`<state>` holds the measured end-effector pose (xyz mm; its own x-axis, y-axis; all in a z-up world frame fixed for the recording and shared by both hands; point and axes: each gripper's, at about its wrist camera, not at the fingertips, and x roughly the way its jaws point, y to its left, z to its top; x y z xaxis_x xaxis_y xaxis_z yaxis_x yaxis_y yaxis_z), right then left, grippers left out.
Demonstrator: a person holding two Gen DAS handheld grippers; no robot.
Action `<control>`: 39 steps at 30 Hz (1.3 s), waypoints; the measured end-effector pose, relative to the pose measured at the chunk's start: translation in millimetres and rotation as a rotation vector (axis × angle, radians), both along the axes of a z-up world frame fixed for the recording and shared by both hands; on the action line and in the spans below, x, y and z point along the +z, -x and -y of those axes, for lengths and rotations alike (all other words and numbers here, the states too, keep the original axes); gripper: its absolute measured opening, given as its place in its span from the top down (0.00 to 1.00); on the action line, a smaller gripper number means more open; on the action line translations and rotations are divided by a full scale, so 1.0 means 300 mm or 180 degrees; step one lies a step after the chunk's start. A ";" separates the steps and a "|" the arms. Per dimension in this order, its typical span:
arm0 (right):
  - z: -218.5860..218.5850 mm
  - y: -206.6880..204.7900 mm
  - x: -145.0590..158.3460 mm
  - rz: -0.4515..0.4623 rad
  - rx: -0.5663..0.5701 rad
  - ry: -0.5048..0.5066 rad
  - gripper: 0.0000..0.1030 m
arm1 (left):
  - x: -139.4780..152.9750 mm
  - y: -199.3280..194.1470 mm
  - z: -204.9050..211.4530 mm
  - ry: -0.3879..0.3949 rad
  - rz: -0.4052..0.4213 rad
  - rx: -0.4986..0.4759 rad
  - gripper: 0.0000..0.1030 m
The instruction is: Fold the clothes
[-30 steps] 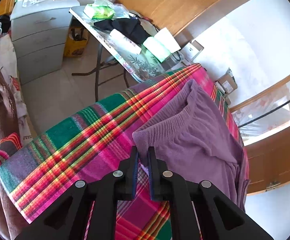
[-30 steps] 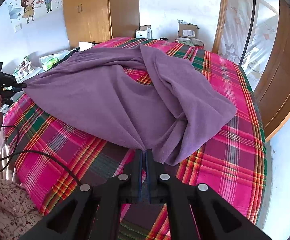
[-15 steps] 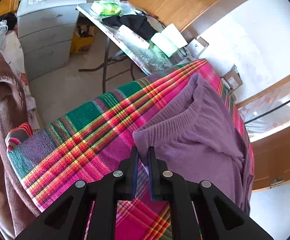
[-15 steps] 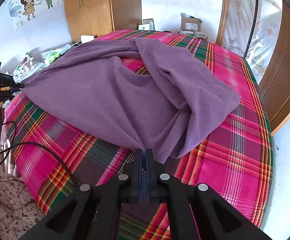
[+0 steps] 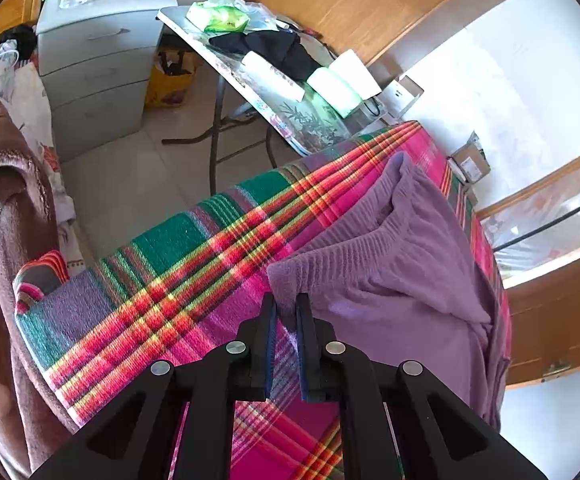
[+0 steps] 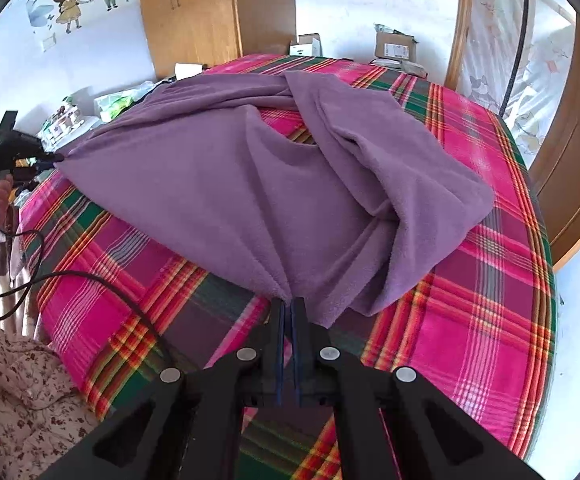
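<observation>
Currently both grippers are clamping the purple fleece pants on the plaid bed: left gripper pinching the waistband corner, right gripper pinching a leg hem. Pants are lying rumpled w/ one leg flopped over, so no neat fold showing; squaring & folding are remaining.

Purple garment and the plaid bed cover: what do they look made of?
Purple garment: looks like fleece or a brushed knit, matte and fuzzy with a soft nap; the corner in the left tool shows a ribbed, gathered band.

Plaid bed cover: looks like a woven cotton-type sheet, flat and matte, with the stripes woven in as visible threads. The exact fibre of either cannot be told.
</observation>
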<state>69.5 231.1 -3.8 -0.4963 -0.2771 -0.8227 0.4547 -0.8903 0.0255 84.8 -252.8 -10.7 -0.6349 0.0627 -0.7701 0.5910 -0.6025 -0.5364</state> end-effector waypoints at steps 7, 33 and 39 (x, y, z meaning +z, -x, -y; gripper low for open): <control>-0.017 -0.010 -0.004 0.0064 -0.0025 0.0043 0.97 | -0.011 0.009 0.000 0.0055 0.0047 -0.0013 0.91; -0.113 -0.010 0.015 0.0119 -0.0260 0.0506 0.96 | -0.027 0.011 0.007 -0.0003 0.0070 0.0003 0.91; -0.195 0.023 0.055 -0.0187 -0.0696 0.0565 0.63 | -0.027 0.011 0.012 -0.0028 0.0076 0.0021 0.90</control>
